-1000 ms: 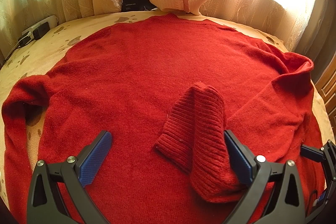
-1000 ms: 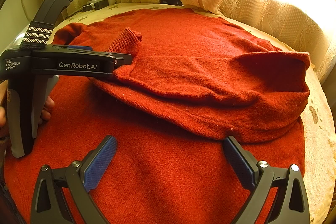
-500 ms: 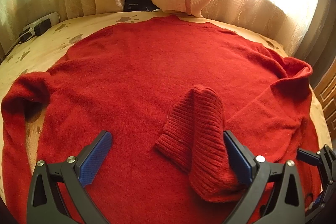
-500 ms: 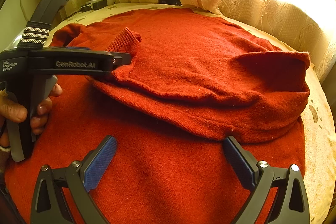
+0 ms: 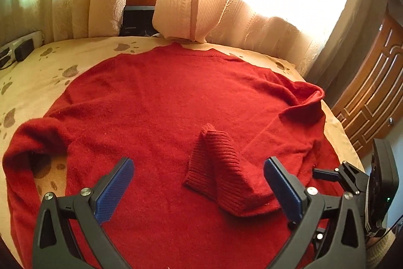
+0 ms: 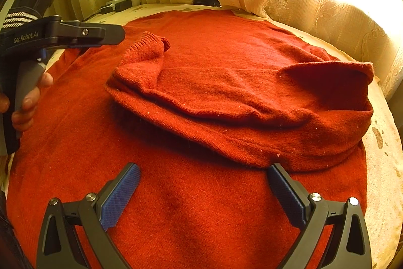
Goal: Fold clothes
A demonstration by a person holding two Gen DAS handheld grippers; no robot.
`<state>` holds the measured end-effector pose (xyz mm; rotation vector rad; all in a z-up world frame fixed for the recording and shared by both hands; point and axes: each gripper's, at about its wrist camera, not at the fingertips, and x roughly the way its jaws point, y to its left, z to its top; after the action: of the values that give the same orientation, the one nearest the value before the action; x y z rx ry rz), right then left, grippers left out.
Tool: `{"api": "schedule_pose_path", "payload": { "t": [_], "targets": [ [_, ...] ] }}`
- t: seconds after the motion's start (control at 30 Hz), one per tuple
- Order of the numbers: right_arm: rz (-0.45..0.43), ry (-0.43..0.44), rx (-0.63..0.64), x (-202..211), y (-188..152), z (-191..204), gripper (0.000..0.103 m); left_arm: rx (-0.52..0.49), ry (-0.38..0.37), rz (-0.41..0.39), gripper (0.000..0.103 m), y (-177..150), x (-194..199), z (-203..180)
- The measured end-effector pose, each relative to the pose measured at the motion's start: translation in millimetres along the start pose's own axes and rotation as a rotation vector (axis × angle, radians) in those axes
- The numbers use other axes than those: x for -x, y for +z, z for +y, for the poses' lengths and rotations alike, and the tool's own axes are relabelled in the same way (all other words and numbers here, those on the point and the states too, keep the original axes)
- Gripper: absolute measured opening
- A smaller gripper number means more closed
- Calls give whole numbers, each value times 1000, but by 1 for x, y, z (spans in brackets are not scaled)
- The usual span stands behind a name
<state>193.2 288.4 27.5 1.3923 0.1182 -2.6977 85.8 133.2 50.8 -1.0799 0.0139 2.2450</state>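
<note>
Both grippers stand wide and hold nothing. On the left side, the left gripper (image 5: 199,183) hangs just above the red sweater (image 5: 156,102), its blue pads (image 5: 114,189) well apart, and a hand (image 6: 26,102) grips its handle in the right wrist view. Under it the sweater lies spread on a cream cloth with brown paw prints (image 5: 35,72), with the left sleeve (image 5: 20,155) bent down along the edge. Near the middle, the ribbed cuff (image 5: 214,168) of the right sleeve (image 6: 226,97) rests on the body of the sweater, because this sleeve is folded across it. Further right, the right gripper (image 6: 204,190) is also spread over the lower part of the sweater, not touching the folded sleeve. Behind are pale curtains (image 5: 264,6), and a wooden door (image 5: 375,97) is at the far right.
</note>
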Motion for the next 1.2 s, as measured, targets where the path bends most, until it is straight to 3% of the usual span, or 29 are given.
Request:
{"api": "schedule_pose_path", "payload": {
  "t": [0.13,0.2,0.3,0.4,0.5,0.53,0.57,0.7,0.9,1.0,1.1,1.2],
  "targets": [
    [0,0,1,0,0,0,103,-73,-88,75,102,4,-19,-10],
    [0,0,1,0,0,0,103,-116,-138,121,95,2,-28,-17],
    [-1,0,1,0,-1,0,103,-161,-138,161,72,-1,-40,-24],
    [-2,1,1,0,-1,0,103,-169,-151,184,64,1,-47,-26],
    [-2,2,3,0,-2,0,103,-132,-158,204,37,5,-50,-24],
    [-2,2,5,0,-2,0,103,-119,-157,210,21,7,-50,-23],
    [-2,3,6,0,-2,0,103,-108,-152,202,17,7,-49,-23],
    [-1,5,13,0,-2,0,103,-55,-127,134,11,7,-36,-22],
    [1,9,22,0,-2,0,103,-28,27,-105,10,15,17,-21],
    [4,28,51,1,-2,-1,103,-19,22,-196,10,21,43,-21],
    [21,69,100,6,-3,-5,103,-18,20,-209,10,27,50,-16],
    [-5,37,65,22,-2,-26,103,17,11,-195,10,28,46,-6]
  ]
}}
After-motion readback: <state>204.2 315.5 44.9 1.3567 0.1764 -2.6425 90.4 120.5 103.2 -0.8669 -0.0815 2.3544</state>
